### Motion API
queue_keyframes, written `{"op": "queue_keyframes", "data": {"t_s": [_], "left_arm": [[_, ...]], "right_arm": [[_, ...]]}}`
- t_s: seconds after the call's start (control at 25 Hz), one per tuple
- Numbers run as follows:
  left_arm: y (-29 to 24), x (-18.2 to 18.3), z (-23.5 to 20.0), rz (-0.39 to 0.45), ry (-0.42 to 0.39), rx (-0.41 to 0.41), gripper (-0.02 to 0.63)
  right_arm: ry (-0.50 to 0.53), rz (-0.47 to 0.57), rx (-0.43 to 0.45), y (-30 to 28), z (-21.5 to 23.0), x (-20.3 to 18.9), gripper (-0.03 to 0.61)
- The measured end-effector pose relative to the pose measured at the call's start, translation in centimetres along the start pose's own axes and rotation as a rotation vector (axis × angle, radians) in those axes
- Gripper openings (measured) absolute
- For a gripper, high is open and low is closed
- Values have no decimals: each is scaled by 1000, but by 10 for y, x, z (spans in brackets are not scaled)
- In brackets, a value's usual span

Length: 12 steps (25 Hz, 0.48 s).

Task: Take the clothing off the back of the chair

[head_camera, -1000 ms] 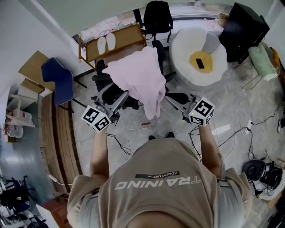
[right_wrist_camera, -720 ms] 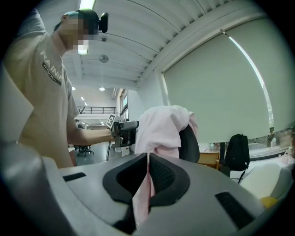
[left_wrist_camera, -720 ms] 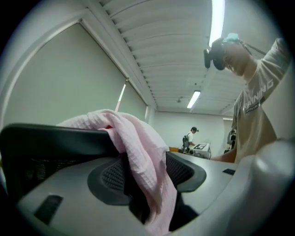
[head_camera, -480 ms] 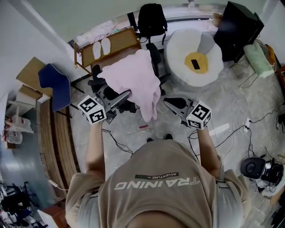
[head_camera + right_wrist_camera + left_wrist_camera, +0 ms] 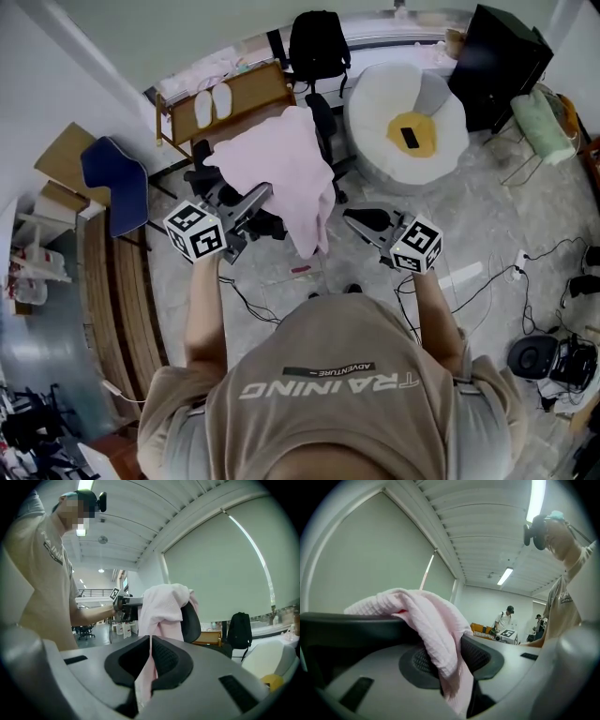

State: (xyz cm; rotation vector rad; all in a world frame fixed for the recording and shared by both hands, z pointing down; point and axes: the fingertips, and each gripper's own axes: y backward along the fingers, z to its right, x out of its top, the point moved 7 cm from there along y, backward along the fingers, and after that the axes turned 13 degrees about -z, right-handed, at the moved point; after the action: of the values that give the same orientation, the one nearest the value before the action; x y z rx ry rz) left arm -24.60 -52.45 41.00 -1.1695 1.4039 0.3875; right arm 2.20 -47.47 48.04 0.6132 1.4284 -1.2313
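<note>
A pink garment (image 5: 277,169) hangs over the back of a black office chair (image 5: 322,127). My left gripper (image 5: 255,199) is at the garment's left side. In the left gripper view a thick fold of the pink garment (image 5: 436,630) fills the gap of my left gripper (image 5: 452,667). Its jaws have just been closing, and the pads now press on that fold. My right gripper (image 5: 351,218) is at the garment's right edge. In the right gripper view my right gripper (image 5: 150,656) is shut on a thin strip of the pink garment (image 5: 161,606), in front of the chair (image 5: 191,620).
A white and yellow round cushion (image 5: 408,117) lies behind the chair on the right. A black backpack (image 5: 317,42) and a wooden bench (image 5: 230,98) stand further back. A blue chair (image 5: 117,183) is at the left. Cables (image 5: 487,281) run across the floor at the right.
My left gripper has moved in to the garment's left side and its jaws have closed on a fold of it. The right gripper has kept its place.
</note>
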Motion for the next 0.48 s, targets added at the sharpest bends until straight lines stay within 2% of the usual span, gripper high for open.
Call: {"op": "queue_keyframes", "data": {"t_s": [0.24,0.36,0.48], "left_arm": [[-9,12,7,-31,-32,38,132],[-8,11,6,-20,-30,62,70],[-5,15,12,25,-73,81,51]], "right_arm": [[-10,-5,8,-1,-5,-4,38],[-7,-10,12,1,-6,-7,38],[-8,-15,14,1,-7,-6,38]]}}
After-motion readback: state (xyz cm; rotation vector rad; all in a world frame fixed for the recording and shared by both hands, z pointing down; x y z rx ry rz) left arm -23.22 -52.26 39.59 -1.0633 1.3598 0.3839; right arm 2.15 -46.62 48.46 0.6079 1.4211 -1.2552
